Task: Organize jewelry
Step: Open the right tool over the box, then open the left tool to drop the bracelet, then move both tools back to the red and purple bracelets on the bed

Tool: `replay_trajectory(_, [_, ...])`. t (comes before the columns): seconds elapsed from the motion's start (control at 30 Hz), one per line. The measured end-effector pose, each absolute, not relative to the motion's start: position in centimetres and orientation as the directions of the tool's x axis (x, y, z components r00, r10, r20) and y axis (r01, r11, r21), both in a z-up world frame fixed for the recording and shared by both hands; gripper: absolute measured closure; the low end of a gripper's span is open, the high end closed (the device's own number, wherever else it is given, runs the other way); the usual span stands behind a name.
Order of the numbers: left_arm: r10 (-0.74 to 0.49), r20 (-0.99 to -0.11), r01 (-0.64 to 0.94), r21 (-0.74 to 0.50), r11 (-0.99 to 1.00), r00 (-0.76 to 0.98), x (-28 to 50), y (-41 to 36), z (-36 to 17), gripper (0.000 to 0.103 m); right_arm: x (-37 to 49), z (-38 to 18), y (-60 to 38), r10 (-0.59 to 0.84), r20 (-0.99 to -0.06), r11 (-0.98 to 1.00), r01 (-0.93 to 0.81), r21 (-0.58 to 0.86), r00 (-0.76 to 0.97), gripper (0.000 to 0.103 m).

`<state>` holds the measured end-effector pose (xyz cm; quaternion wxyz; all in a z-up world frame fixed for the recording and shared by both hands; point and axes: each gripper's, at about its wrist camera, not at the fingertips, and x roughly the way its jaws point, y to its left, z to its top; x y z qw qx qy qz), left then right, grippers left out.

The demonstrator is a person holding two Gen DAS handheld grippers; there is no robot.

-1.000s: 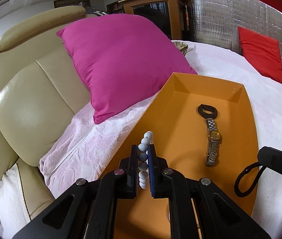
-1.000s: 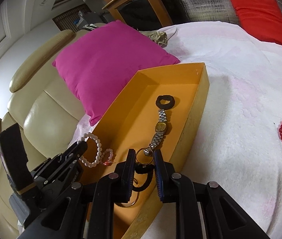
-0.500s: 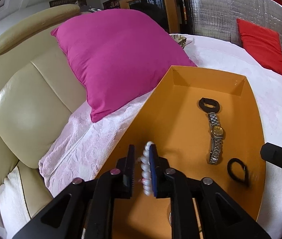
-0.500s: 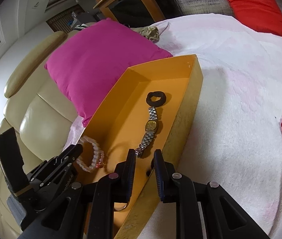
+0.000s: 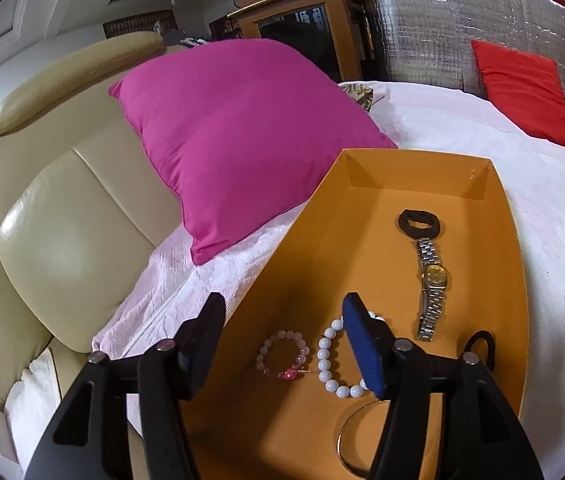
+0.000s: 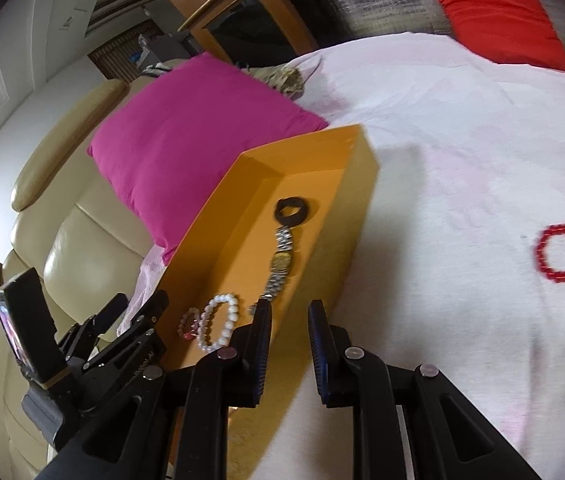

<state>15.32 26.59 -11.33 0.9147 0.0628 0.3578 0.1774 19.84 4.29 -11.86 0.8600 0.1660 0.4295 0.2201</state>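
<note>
Left tool [image 5: 282, 336] now opening, white bead bracelet [image 5: 332, 364] dropped into orange tray [image 5: 516, 280]

The tray [image 5: 516, 280] sat on the bed [image 5: 462, 128], right of the pillow [image 5: 242, 128]. In it lay a watch [image 5: 432, 280], two bracelets beside each other, and a hair tie [image 5: 418, 222] beyond the watch.

White bead bracelet [image 5: 336, 362] flat in orange tray [image 5: 516, 280], beside pink bracelet [image 5: 282, 354]
</note>
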Motion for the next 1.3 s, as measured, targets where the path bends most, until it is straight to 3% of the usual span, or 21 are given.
replay_trajectory(0.3, [0.406,-0.581,-0.268,0.311,0.912,0.706,15.1,23.6,-10.6,0.029,18.2,-12.5,-6.8,0.397,-0.687,0.890,-0.073,0.449,0.609,0.078])
replay_trajectory(0.5, [0.403,-0.488,-0.250,0.349,0.903,0.775,14.2,19.3,-9.0,0.023,17.5,-12.7,-16.6,0.296,-0.687,0.877,0.097,0.471,0.663,0.076])
replay_trajectory(0.6, [0.382,-0.433,-0.223,0.374,0.900,0.816,13.7,16.3,-8.4,0.019,17.3,-13.3,-20.4,0.266,-0.681,0.843,0.177,0.507,0.682,0.065])
replay_trajectory(0.67, [0.367,-0.403,-0.200,0.399,0.895,0.838,13.6,14.3,-8.2,0.017,17.3,-13.7,-22.2,0.255,-0.673,0.819,0.215,0.532,0.695,0.052])
replay_trajectory(0.73, [0.331,-0.383,-0.152,0.427,0.891,0.863,13.5,11.7,-8.3,0.017,17.1,-14.0,-23.1,0.239,-0.685,0.816,0.239,0.526,0.689,0.051])
replay_trajectory(0.87, [0.250,-0.421,-0.046,0.439,0.897,0.872,13.9,7.8,-9.2,0.017,17.4,-14.3,-24.7,0.256,-0.695,0.803,0.252,0.539,0.672,0.051])
replay_trajectory(1.03, [0.103,-0.576,0.085,0.291,0.953,0.811,15.3,5.5,-10.4,0.017,16.8,-14.1,-26.4,0.262,-0.693,0.797,0.255,0.548,0.672,0.051])
replay_trajectory(1.3, [0.023,-0.624,0.180,0.260,0.949,0.781,15.7,2.5,-12.1,0.017,17.0,-13.9,-28.2,0.259,-0.691,0.790,0.264,0.554,0.675,0.051])
